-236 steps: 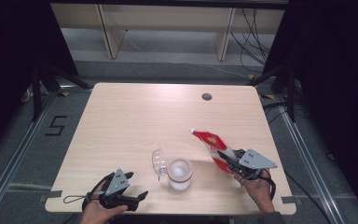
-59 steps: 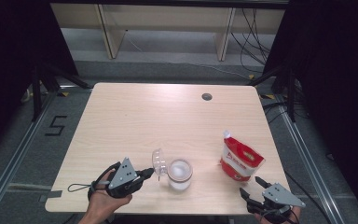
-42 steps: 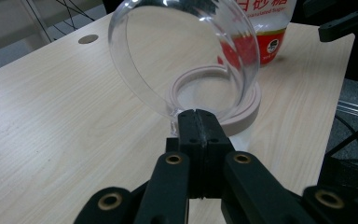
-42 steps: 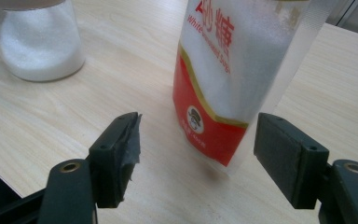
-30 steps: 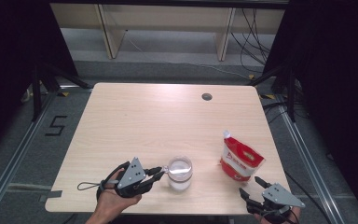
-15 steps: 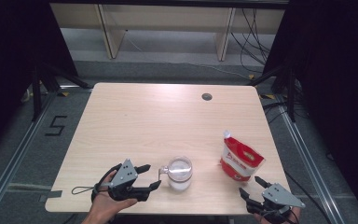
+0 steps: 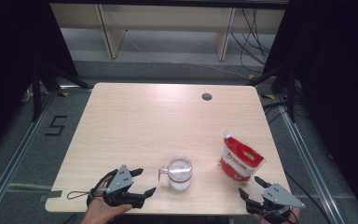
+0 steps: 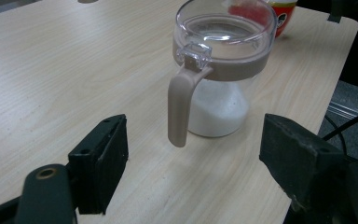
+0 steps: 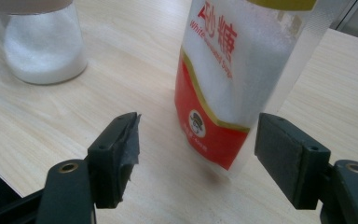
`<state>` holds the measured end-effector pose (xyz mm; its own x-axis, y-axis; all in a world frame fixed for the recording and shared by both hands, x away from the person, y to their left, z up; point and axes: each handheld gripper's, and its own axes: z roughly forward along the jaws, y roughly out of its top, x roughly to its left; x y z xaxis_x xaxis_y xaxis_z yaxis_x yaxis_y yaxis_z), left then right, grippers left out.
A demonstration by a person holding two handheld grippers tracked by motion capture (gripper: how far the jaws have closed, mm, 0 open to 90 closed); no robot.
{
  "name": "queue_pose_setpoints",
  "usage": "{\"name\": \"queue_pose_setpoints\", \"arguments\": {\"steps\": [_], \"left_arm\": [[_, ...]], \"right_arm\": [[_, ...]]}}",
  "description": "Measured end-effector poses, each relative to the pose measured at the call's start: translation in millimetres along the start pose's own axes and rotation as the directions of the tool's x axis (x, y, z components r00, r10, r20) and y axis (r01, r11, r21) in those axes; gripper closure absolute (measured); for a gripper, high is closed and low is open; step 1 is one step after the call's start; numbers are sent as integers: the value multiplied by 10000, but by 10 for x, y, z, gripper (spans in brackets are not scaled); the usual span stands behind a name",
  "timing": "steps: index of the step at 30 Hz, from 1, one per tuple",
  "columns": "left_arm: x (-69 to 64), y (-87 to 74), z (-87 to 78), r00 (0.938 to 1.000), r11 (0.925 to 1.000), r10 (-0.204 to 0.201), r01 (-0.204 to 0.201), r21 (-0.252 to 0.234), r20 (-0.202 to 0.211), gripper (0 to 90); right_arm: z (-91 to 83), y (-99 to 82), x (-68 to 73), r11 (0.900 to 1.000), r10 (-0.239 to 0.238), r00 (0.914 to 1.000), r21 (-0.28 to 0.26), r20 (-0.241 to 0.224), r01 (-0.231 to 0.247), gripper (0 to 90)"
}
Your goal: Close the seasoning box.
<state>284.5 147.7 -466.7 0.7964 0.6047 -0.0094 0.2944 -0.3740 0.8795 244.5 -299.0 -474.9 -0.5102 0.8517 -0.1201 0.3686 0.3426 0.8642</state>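
Both tongs stand spread and empty: my left gripper [image 7: 140,182] has just been opening, its jaws clear of the jar [image 7: 179,171] handle (lid is shut), and my right gripper [image 7: 251,186] waits near the upright sugar pouch [image 7: 240,160].

clear jar [image 7: 179,171] with beige handle [image 8: 181,105], red-white pouch [image 7: 240,159]

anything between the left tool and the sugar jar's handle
Nothing: bare tabletop separates the open left tool from the jar's handle, seen in the left gripper view.
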Motion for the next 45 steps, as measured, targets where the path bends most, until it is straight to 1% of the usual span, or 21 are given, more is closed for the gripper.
{"name": "queue_pose_setpoints", "arguments": {"steps": [4,6,9,10,12,13,14,15,18,20,21,22,26,28,31,32,36,37,38,43,45], "left_arm": [[-4,-27,-26,9998,10000,-67,68,56,-184,207],[8,-47,-38,9999,9999,72,-71,83,-131,177],[-17,-108,-29,9994,9997,-212,215,96,-282,162],[-23,-157,-18,9994,9992,-91,104,375,-339,161],[-31,-174,-9,9993,9992,-87,101,399,-370,161],[-32,-195,-13,9992,9976,-198,220,660,-338,160],[-37,-202,-8,9994,9982,-62,83,595,-345,160],[-63,-220,4,9987,9977,-404,420,539,-300,158],[-91,-239,12,9991,9975,-299,319,628,-316,158],[-96,-248,13,9994,9968,-254,271,748,-235,158],[-105,-254,16,9993,9975,-246,262,659,-265,158],[-106,-259,14,9994,9973,-261,278,685,-246,157],[-105,-267,-2,9995,9966,-229,247,791,-229,158],[-108,-271,-15,9993,9965,-253,273,784,-261,157],[-113,-277,-13,9992,9967,-267,288,756,-282,158],[-113,-277,-12,9992,9967,-266,287,754,-282,158],[-108,-278,-11,9994,9961,-265,283,832,-224,157],[-118,-284,5,9990,9971,-344,363,674,-294,158],[-116,-284,4,9993,9962,-243,265,831,-275,157],[-121,-289,15,9996,9956,-144,167,924,-248,157],[-127,-302,39,9994,9971,-292,305,696,-187,158]], "right_arm": [[8,-1,-21,9995,-307,9995,13,30,307,310],[5,-6,-6,9998,-46,10000,214,-74,47,308],[1,-5,-6,9998,2,10000,192,-82,-1,295],[8,-2,-19,9997,-231,9997,-80,48,232,276],[7,-2,-22,9996,-276,9996,-61,80,276,269],[10,-3,-23,9998,-200,9998,-64,44,200,244],[10,-3,-23,9998,-200,9998,-64,44,200,244],[12,-9,-7,9999,129,9998,95,-145,-128,240],[7,-14,18,9995,259,9996,171,-72,-258,236],[17,-10,-5,9999,66,9998,89,-194,-64,232],[3,-14,20,9992,334,9994,213,-62,-332,227],[26,-15,-21,10000,-78,9999,5,-95,78,225],[17,-13,-2,9997,166,9998,207,-147,-163,225],[24,-14,-12,9998,-19,9999,211,-136,22,225],[9,-17,24,9982,416,9991,438,-66,-412,224],[30,-20,-3,9999,62,10000,134,-48,-62,222],[20,-20,19,9986,402,9991,360,-123,-397,222],[25,-22,15,9990,308,9995,332,-115,-304,223],[40,-18,-25,9998,-186,9998,115,-98,187,223],[35,-19,-29,9998,-166,9999,146,-5,166,222],[29,-23,-16,9993,104,9999,359,-96,-100,223]]}}
